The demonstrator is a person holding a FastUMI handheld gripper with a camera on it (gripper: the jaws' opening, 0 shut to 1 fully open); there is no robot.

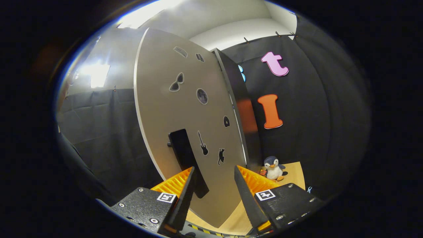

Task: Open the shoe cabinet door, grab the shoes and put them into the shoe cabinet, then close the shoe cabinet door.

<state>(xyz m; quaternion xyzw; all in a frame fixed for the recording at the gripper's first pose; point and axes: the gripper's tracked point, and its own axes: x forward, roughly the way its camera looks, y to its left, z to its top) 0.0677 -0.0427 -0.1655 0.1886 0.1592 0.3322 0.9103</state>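
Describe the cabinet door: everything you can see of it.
The door is a flat, pale grey-beige panel with a thin light edge, swung partly open from the dark cabinet behind it. Small dark stickers dot its face, among them sunglasses, a guitar and a cat. A black bar handle juts from its lower part. It stands upright, its lower end near the wooden floor. The gripper is open just before it, the handle close by one finger; contact is unclear.

A staged recording booth is shown: black cloth (314, 109) is clipped up as walls below a white ceiling, and a sticker-covered cabinet door (185, 109) and a plush penguin (273, 168) are set on a wooden floor (292, 175).
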